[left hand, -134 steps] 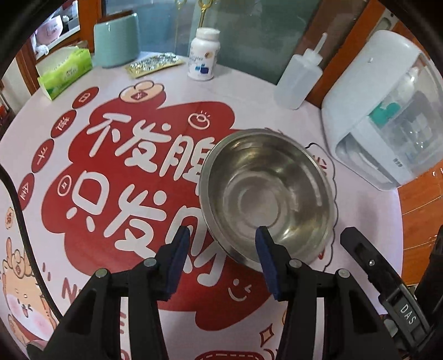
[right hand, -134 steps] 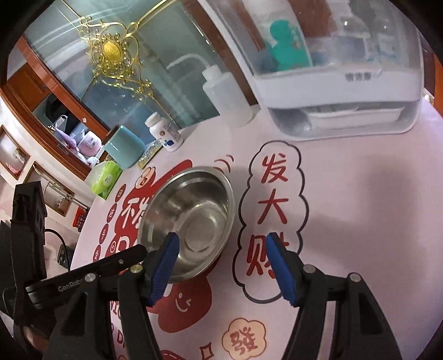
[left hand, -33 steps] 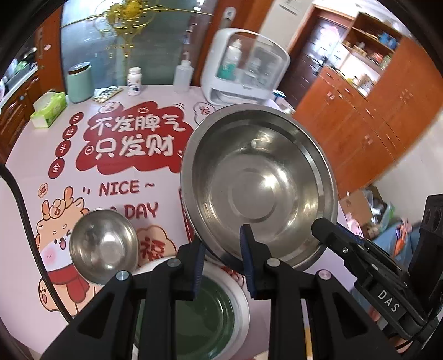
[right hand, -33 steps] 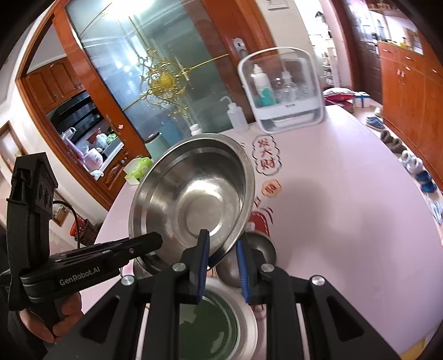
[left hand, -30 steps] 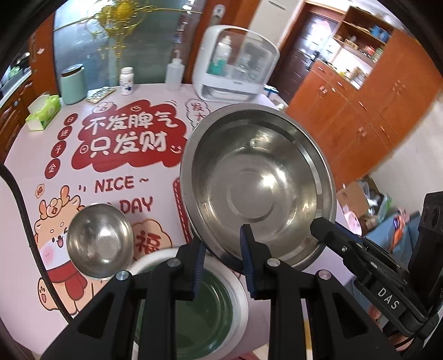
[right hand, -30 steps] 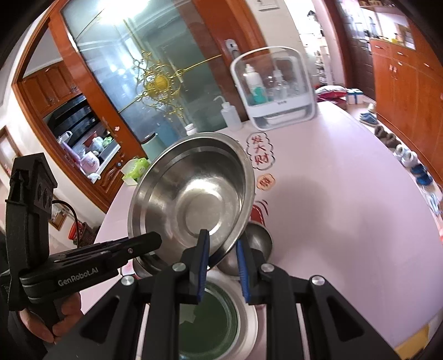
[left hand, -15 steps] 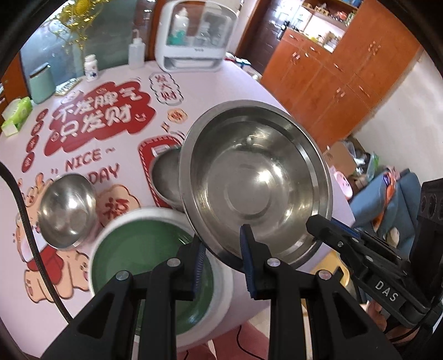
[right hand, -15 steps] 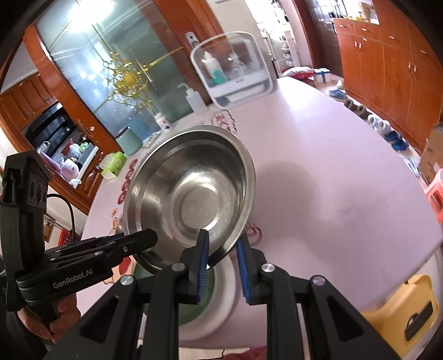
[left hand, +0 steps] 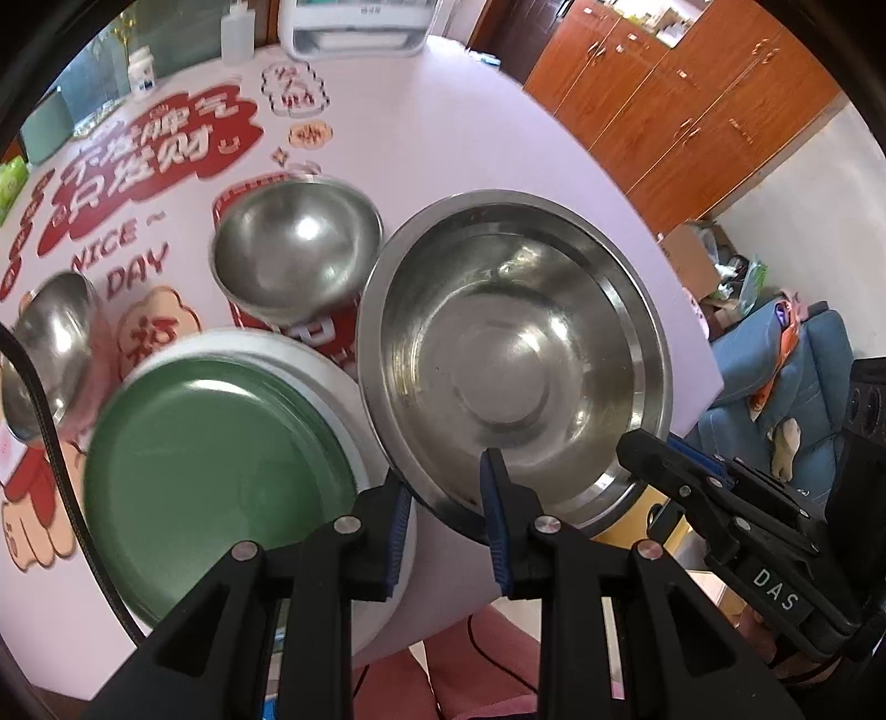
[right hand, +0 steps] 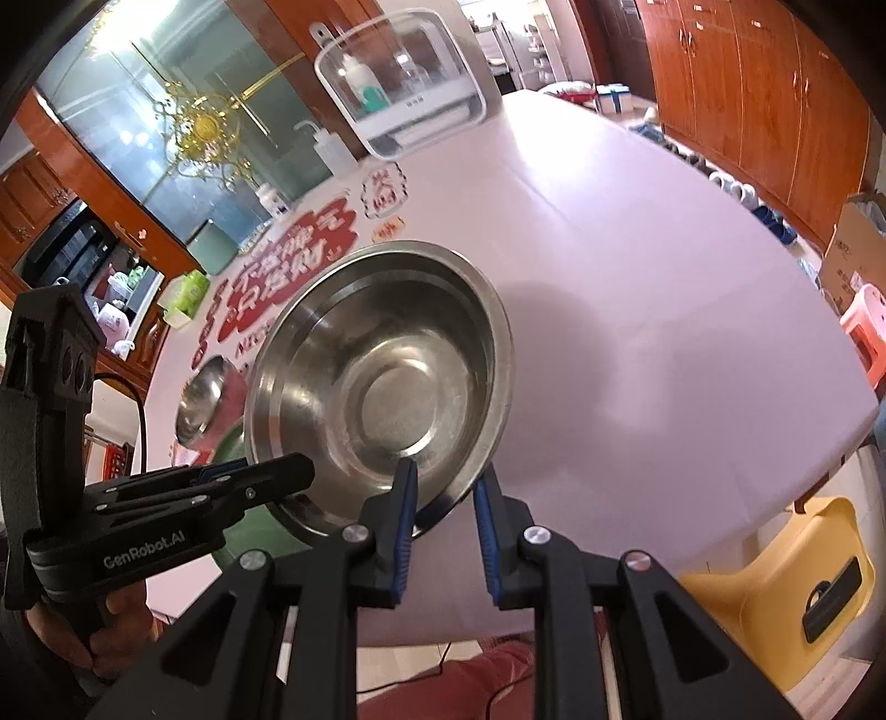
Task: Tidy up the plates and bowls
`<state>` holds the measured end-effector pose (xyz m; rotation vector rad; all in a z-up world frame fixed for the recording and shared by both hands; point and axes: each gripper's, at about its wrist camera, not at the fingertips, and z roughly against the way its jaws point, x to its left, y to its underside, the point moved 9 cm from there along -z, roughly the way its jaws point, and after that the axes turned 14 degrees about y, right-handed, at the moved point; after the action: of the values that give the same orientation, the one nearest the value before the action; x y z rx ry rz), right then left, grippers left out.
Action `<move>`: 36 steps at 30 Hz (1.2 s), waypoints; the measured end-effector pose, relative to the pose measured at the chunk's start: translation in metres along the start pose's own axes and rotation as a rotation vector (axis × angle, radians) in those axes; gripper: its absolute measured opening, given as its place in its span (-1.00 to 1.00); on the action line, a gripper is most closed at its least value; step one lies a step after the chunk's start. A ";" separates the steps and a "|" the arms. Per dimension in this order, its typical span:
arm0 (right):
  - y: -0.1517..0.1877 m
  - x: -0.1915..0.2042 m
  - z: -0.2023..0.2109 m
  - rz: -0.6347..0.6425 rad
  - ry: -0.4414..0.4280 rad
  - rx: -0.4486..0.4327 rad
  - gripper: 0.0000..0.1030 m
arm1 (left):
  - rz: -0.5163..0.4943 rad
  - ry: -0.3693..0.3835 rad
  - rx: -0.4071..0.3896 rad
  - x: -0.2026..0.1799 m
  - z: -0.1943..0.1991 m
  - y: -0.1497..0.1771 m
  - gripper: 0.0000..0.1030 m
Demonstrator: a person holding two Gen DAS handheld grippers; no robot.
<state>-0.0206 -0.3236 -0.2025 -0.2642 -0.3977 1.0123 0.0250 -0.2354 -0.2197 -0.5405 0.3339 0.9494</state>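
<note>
Carrying step: left gripper [left hand: 446, 518] and right gripper [right hand: 443, 518] each pinch the near rim of the large stainless-steel bowl [left hand: 512, 363], held just beyond their fingertips. Next, judged: lower it level onto the green-centred white plate [left hand: 216, 471], left of the left gripper.

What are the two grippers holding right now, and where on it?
Both hold the big steel bowl by its near rim: the left gripper and the right gripper each pinch the rim wall, side by side.

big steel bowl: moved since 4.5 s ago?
Yes. The big steel bowl, then flat on the red lettering near the white cabinet, is now gripped at its rim by both grippers, at the table's near edge beside the green plate.
</note>
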 end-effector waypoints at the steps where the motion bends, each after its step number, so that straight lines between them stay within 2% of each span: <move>1: 0.002 -0.005 -0.004 -0.002 -0.004 0.015 -0.61 | 0.007 0.000 0.007 0.000 -0.005 0.001 -0.55; 10: 0.009 -0.026 -0.033 0.034 -0.019 0.106 -0.61 | 0.096 -0.028 0.054 -0.001 -0.043 0.014 -0.55; 19: 0.004 -0.041 -0.056 0.101 -0.044 0.176 -0.61 | 0.181 -0.056 0.056 0.000 -0.067 0.019 -0.55; 32: -0.007 -0.045 -0.063 0.234 -0.097 0.202 -0.55 | 0.248 -0.106 0.019 0.002 -0.076 0.017 -0.53; 36: -0.012 -0.045 -0.061 0.276 -0.101 0.191 -0.50 | 0.236 -0.146 0.002 0.000 -0.075 0.019 -0.43</move>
<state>-0.0057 -0.3699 -0.2614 -0.0975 -0.3587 1.3300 0.0064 -0.2696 -0.2870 -0.4330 0.2707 1.2098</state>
